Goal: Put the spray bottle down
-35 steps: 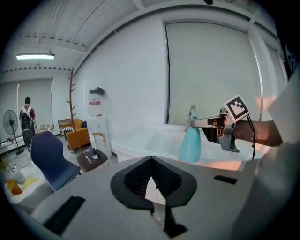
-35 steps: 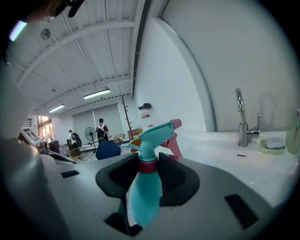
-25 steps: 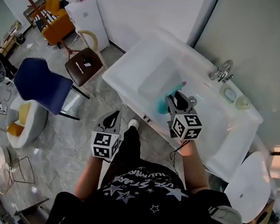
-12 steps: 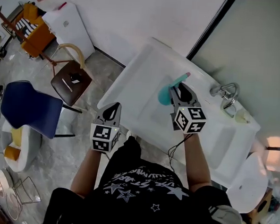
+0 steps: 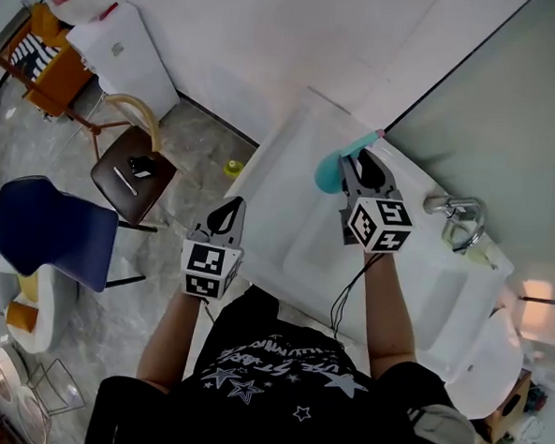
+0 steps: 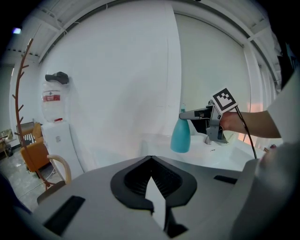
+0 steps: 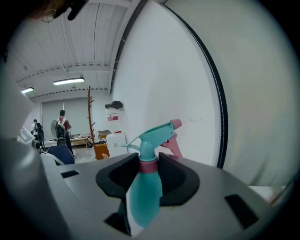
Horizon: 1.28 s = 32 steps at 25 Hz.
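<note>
Hanging just off the sink's left edge, over the floor, the left gripper has its jaws together with nothing between them. Further right, the right gripper is clamped on the bottle at its neck, with a pad pressing on each side of the pink collar. The bottle hangs upright in the air above the sink's far end, near the wall and well apart from the tap, its base touching nothing. By my reading the carry is nearly over, but lowering the bottle onto the sink and letting go are both left to do
</note>
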Motion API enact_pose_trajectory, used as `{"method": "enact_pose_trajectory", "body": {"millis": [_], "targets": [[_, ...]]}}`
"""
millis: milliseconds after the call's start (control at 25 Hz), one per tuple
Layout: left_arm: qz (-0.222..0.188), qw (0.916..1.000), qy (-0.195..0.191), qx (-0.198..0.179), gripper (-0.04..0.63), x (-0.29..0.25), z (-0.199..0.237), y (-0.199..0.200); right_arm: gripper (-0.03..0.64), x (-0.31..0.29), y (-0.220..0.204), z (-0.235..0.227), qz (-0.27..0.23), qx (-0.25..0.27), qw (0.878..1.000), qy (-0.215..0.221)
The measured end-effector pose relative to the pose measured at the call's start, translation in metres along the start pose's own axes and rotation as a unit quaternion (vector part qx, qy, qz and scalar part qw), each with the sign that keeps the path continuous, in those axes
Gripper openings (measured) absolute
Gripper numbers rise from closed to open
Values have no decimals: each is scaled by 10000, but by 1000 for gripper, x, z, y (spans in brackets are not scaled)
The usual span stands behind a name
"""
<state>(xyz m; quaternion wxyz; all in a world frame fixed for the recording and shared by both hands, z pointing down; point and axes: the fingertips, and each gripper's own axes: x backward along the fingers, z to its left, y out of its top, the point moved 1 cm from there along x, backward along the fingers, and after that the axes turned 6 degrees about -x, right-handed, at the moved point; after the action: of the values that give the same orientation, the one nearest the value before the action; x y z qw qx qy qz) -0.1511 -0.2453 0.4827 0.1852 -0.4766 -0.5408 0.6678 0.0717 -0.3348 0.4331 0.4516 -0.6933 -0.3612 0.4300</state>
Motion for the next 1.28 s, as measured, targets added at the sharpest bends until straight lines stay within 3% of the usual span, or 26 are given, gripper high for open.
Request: {"method": "enact_pose_trajectory", "body": {"millis": [440, 680, 1280], "targets": [[191, 9994, -283, 53, 15, -52, 25, -13, 144, -87, -17, -16, -92, -31, 9997, -211], [276, 9992, -248, 139, 15, -67, 42, -17, 144, -124, -16, -19, -273, 38, 9994, -216], [420, 9979, -473, 169, 15, -79, 32, -27, 150, -147, -28, -23, -475, 298, 9978, -347]]}}
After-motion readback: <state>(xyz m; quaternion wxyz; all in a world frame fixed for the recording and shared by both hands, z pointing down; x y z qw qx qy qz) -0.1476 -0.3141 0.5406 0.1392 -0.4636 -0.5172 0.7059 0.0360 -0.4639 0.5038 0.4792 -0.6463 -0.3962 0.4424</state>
